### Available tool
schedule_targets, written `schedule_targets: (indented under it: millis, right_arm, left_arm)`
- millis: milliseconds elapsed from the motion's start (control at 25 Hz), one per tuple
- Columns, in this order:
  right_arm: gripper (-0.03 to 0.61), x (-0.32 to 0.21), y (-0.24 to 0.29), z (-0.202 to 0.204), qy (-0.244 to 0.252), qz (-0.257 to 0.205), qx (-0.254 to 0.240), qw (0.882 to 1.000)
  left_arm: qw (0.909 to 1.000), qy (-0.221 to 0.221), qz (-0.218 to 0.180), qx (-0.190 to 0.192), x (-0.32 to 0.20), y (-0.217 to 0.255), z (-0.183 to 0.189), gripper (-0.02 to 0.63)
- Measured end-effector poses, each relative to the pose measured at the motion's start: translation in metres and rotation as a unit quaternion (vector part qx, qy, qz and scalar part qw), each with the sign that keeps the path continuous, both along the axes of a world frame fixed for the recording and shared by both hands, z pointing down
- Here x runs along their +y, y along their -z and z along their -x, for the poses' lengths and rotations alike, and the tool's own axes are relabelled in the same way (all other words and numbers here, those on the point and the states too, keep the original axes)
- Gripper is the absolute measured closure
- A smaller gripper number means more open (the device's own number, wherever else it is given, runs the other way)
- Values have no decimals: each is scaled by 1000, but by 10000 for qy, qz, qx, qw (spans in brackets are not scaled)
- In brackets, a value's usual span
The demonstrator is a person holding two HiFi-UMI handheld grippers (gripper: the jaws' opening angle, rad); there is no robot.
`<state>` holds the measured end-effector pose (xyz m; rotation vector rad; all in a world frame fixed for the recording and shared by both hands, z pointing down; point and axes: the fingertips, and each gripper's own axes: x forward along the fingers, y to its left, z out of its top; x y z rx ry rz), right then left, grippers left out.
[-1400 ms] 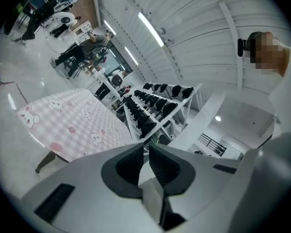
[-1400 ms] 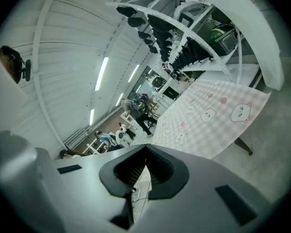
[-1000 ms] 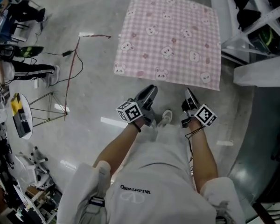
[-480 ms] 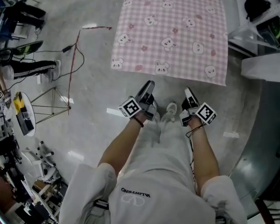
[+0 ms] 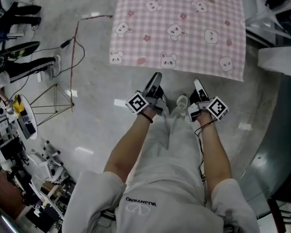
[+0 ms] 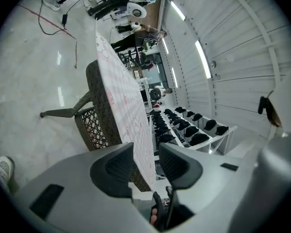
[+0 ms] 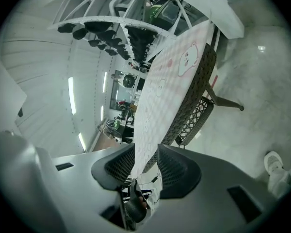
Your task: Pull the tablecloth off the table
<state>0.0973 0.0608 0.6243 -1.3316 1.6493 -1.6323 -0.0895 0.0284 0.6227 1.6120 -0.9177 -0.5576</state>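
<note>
A pink checked tablecloth (image 5: 179,28) printed with white bears covers a table with a dark wicker frame (image 6: 99,110). My left gripper (image 5: 156,76) and right gripper (image 5: 197,82) are side by side at the cloth's near hanging edge, level with it. Both pairs of jaws have just been opening. In the left gripper view the cloth (image 6: 121,81) runs edge-on into the gap of the left gripper (image 6: 145,150), with the pads clear of it. In the right gripper view the cloth (image 7: 169,81) likewise lines up with the gap of the right gripper (image 7: 145,152), pads apart.
White shelving (image 5: 276,13) with black items stands just right of the table. A red cable (image 5: 75,47) and a metal stand (image 5: 48,106) lie on the grey floor to the left, with cluttered equipment (image 5: 19,125) beyond. The person's shoe (image 5: 182,102) is under the grippers.
Both hands have sunk and rolled a little while staying at the cloth's near edge. The head camera has tipped, so the table sits higher in the picture.
</note>
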Motion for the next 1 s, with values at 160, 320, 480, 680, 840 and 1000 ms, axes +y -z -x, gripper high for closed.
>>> schedule_targets:
  millis: [160,320,480,680,840,1000]
  right_arm:
    - [408,-7,-17,0,-42,-19,-165,9999]
    - [399,-21,-20,-4,-333,-117,-427,9985]
    - [383,-30,-25,-4,-458,-141,-416,9980]
    - [374,-39,-36,-9,-567,-159,-512,9970]
    - [374,-34,-46,-12,-660,-71,-531,9964]
    - [376,-30,-51,-17,-769,-11,-450,9960]
  left_arm:
    - [9995,129,132,253,-2,-14,-5,463]
    - [9983,239,195,486,-13,-20,-7,453]
    - [9982,192,131,545,-21,-23,-7,446]
    - [9977,155,334,575,-15,-46,-7,443]
    - [9974,153,346,621,-15,-53,-3,440]
    - [9973,238,177,667,-23,-48,1,440]
